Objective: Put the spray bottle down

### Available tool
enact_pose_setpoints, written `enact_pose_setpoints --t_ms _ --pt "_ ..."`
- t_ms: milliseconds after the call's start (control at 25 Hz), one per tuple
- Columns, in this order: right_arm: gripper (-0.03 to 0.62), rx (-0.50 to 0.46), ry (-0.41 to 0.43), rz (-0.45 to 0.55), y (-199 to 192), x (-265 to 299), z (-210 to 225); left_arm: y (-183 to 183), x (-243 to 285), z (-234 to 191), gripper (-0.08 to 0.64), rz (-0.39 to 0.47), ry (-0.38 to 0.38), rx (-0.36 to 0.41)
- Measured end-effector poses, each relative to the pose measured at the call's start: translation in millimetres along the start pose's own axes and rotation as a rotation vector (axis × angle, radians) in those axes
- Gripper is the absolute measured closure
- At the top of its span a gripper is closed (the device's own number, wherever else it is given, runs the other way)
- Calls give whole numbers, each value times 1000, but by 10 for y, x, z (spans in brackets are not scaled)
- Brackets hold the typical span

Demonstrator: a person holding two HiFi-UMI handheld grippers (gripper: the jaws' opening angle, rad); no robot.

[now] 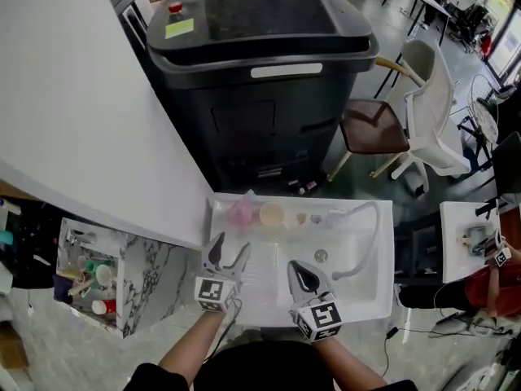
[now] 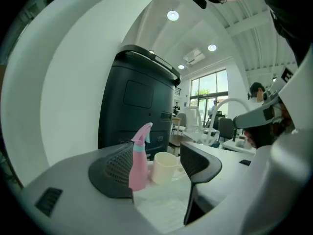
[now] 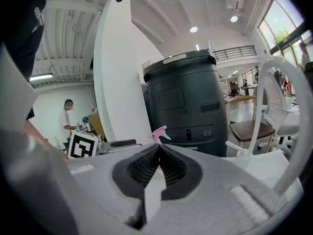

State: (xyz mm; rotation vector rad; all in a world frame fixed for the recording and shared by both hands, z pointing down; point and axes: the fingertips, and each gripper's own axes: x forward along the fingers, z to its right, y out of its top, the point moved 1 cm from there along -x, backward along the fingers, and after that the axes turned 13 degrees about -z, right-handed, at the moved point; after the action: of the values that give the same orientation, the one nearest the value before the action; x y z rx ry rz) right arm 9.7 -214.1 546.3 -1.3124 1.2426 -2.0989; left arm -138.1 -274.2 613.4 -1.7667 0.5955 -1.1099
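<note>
The pink spray bottle (image 1: pixel 242 212) stands upright on the back left ledge of the white sink (image 1: pixel 383 300), beside a cream mug (image 1: pixel 272 214). My left gripper (image 1: pixel 228 259) hovers over the sink's left side, short of the bottle, with its jaws wide open. In the left gripper view the spray bottle (image 2: pixel 139 160) and mug (image 2: pixel 165 167) stand free beyond the left gripper (image 2: pixel 156 166), touching neither pad. My right gripper (image 1: pixel 303 277) is over the basin, shut and empty. In the right gripper view only the bottle's nozzle (image 3: pixel 159 132) shows above the right gripper (image 3: pixel 159 150).
A curved white faucet (image 1: pixel 366 235) rises at the sink's right. Behind the sink stands a large black bin (image 1: pixel 260 63), with a white wall panel (image 1: pixel 73 96) at left. A marble-patterned shelf of bottles (image 1: pixel 89 275) sits at lower left, and a white chair (image 1: pixel 423 112) at right.
</note>
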Motion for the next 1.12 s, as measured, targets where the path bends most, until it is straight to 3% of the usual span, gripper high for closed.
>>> enact_pose_setpoints --t_ms 200,320,400,520,800,1120 --pt "594 26 -32 21 -207 -499 -275 7 -789 517 280 -1 -58 -99" --pt "594 35 -52 41 -316 -821 -463 36 -1288 846 356 21 -96 -86" --pt "594 35 -67 57 -389 -1025 -586 29 -1585 1025 465 28 -104 -77" --pt "594 41 -90 63 -558 -1281 -767 -68 -1959 1222 507 4 -87 -65" --pt "594 36 -146 46 -928 -1770 -1052 -355 -2504 1565 535 -21 -129 -95" --pt "595 25 -203 41 -1047 -2238 -927 -183 -2688 1976 535 14 -152 -68"
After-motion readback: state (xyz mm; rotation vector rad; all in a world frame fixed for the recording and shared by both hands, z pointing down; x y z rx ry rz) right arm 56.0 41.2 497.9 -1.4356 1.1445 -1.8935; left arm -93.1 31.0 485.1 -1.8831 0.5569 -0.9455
